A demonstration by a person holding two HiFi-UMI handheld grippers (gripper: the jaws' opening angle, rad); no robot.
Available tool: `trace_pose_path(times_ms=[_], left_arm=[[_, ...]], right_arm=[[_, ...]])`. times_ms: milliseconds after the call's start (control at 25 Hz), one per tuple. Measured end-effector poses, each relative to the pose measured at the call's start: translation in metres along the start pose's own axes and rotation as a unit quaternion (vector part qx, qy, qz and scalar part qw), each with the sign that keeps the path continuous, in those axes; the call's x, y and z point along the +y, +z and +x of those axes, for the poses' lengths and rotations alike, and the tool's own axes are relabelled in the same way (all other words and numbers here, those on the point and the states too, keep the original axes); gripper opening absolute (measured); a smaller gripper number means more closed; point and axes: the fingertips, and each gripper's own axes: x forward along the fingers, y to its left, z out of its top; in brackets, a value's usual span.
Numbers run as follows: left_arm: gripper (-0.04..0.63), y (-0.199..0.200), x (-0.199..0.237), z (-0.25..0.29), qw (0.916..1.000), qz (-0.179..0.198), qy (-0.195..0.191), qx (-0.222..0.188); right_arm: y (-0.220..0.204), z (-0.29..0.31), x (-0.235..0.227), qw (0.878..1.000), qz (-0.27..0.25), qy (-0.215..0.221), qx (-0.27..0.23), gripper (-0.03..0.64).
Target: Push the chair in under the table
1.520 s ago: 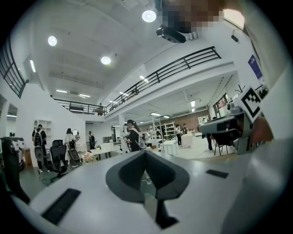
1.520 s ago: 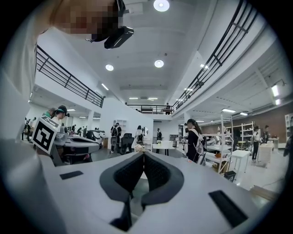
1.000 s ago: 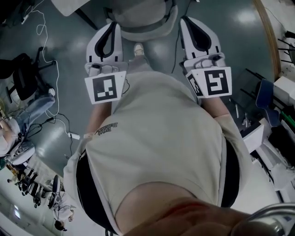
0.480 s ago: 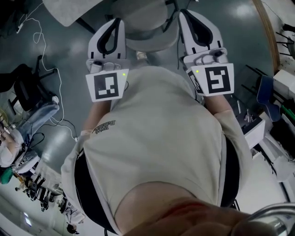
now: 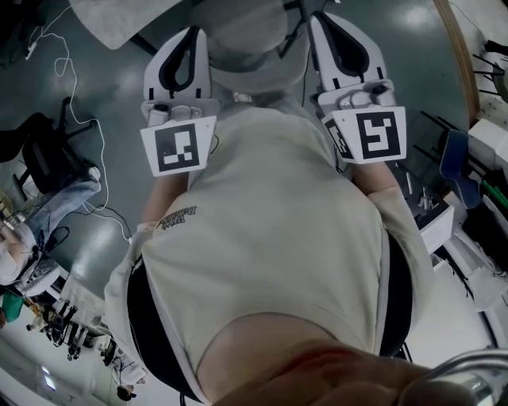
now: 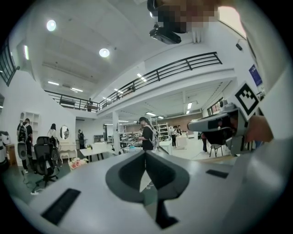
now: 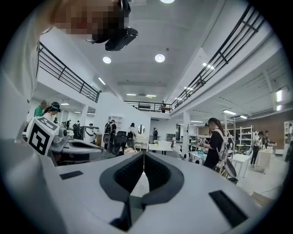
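In the head view a grey chair [image 5: 246, 51] shows at the top centre, past the person's beige shirt. A corner of the grey table [image 5: 119, 17] lies at the top left. My left gripper [image 5: 190, 33] reaches along the chair's left side and my right gripper [image 5: 321, 20] along its right side. Whether either touches the chair cannot be told. In the left gripper view the left gripper [image 6: 145, 155] is shut with nothing between its jaws. The right gripper [image 7: 143, 156] is shut and empty too. Both point level into the hall, and neither gripper view shows the chair.
A black office chair [image 5: 40, 151] and white cables [image 5: 75, 75] lie on the floor at the left, near a seated person's legs [image 5: 55, 198]. A blue chair [image 5: 460, 166] and white equipment [image 5: 444, 230] stand at the right. A person [image 6: 146, 135] stands among tables ahead.
Both grippers have moved forward together beside the chair. The table corner and the chair now show larger at the top edge, and the floor has slid towards me.
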Motion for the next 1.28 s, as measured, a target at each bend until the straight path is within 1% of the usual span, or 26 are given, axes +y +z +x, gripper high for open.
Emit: trace_pose_path(times_ms=[80, 200, 280, 360, 520, 680, 760, 880, 1000, 1040, 1080, 1120, 1160, 1200, 1280], left_arm=[[0.010, 0.002, 0.002, 0.004, 1.0000, -0.006, 0.005, 0.004], [0.011, 0.007, 0.004, 0.010, 0.9996, 0.008, 0.025, 0.010], [0.011, 0.010, 0.003, 0.012, 0.9994, 0.006, 0.031, 0.012], [0.011, 0.010, 0.002, 0.014, 0.9993, 0.006, 0.032, 0.018], [0.011, 0.006, -0.004, 0.022, 0.9989, 0.006, 0.022, 0.041], [0.011, 0.002, -0.005, 0.028, 0.9982, 0.005, 0.029, 0.052], [0.011, -0.003, -0.002, 0.032, 0.9973, 0.007, 0.035, 0.065], [0.012, -0.018, 0.008, 0.044, 0.9953, 0.009, 0.039, 0.088], [0.015, -0.040, 0.019, 0.055, 0.9932, 0.016, 0.032, 0.111], [0.041, -0.049, 0.022, 0.058, 0.9918, 0.016, 0.031, 0.123], [0.083, -0.059, 0.024, 0.062, 0.9901, 0.013, 0.031, 0.136], [0.117, -0.069, 0.026, 0.066, 0.9883, 0.007, 0.032, 0.149], [0.118, -0.081, 0.029, 0.069, 0.9864, 0.001, 0.035, 0.161], [0.122, -0.093, 0.032, 0.071, 0.9844, -0.004, 0.037, 0.172], [0.130, -0.116, 0.039, 0.076, 0.9803, -0.010, 0.042, 0.193]], right_arm=[[0.005, 0.004, -0.005, 1.000, 0.000, 0.003, -0.006, 0.009], [0.008, 0.009, -0.012, 1.000, 0.004, 0.011, -0.010, 0.009], [0.007, 0.012, -0.014, 1.000, 0.005, 0.018, -0.008, 0.009], [0.006, 0.015, -0.016, 1.000, 0.009, 0.027, -0.007, 0.009], [0.013, 0.016, -0.023, 0.999, 0.025, 0.043, -0.019, 0.011], [0.006, 0.019, -0.037, 0.999, 0.021, 0.039, -0.011, 0.011], [-0.001, 0.023, -0.045, 0.999, 0.020, 0.034, -0.001, 0.011], [-0.018, 0.036, -0.055, 0.999, 0.017, 0.026, 0.019, 0.011], [-0.049, 0.053, -0.066, 0.998, 0.012, 0.020, 0.055, 0.012], [-0.059, 0.057, -0.070, 0.997, 0.013, 0.018, 0.068, 0.012], [-0.069, 0.061, -0.075, 0.997, 0.016, 0.016, 0.080, 0.017], [-0.079, 0.064, -0.079, 0.995, 0.018, 0.014, 0.092, 0.036], [-0.090, 0.068, -0.082, 0.994, 0.020, 0.013, 0.105, 0.089], [-0.101, 0.073, -0.085, 0.993, 0.020, 0.013, 0.118, 0.118], [-0.124, 0.081, -0.089, 0.990, 0.021, 0.010, 0.142, 0.126]])
